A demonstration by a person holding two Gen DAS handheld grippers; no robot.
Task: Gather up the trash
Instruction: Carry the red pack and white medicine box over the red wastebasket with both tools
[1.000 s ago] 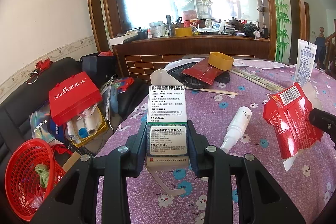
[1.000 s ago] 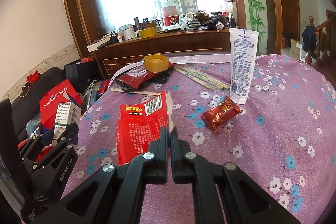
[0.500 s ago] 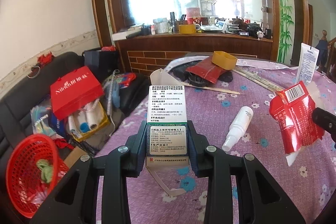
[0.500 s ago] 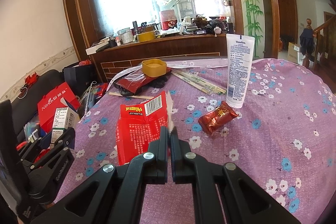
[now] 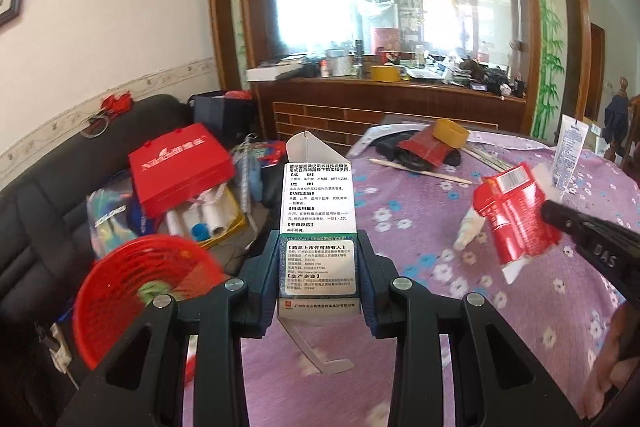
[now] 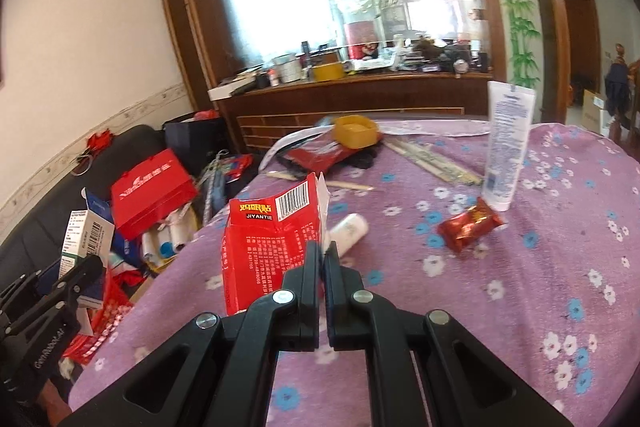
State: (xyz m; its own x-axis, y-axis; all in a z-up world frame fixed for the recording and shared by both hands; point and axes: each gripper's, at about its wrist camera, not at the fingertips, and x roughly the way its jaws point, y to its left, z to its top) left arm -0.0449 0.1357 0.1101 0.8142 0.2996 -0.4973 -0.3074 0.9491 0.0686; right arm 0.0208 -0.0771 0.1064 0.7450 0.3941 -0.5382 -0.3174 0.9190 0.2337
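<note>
My left gripper (image 5: 318, 275) is shut on a white medicine box (image 5: 318, 223) with green print, held upright above the table's left edge; the box also shows in the right wrist view (image 6: 84, 231). My right gripper (image 6: 322, 255) is shut on a flattened red carton (image 6: 272, 239) with a barcode, held above the table; the carton also shows in the left wrist view (image 5: 516, 219). A red mesh basket (image 5: 132, 291) with a green scrap inside sits low at the left, below the table edge.
The round table has a purple flowered cloth (image 6: 520, 287). On it lie a red candy wrapper (image 6: 470, 227), a standing white tube (image 6: 506, 151), a small white bottle (image 6: 350, 229), chopsticks (image 6: 432, 163) and a yellow tub (image 6: 356, 131). A black sofa (image 5: 36, 211) holds a red bag (image 5: 180, 171) and clutter.
Both grippers have lifted and swung left with their loads. The red basket has come nearer to the left gripper and looks blurred.
</note>
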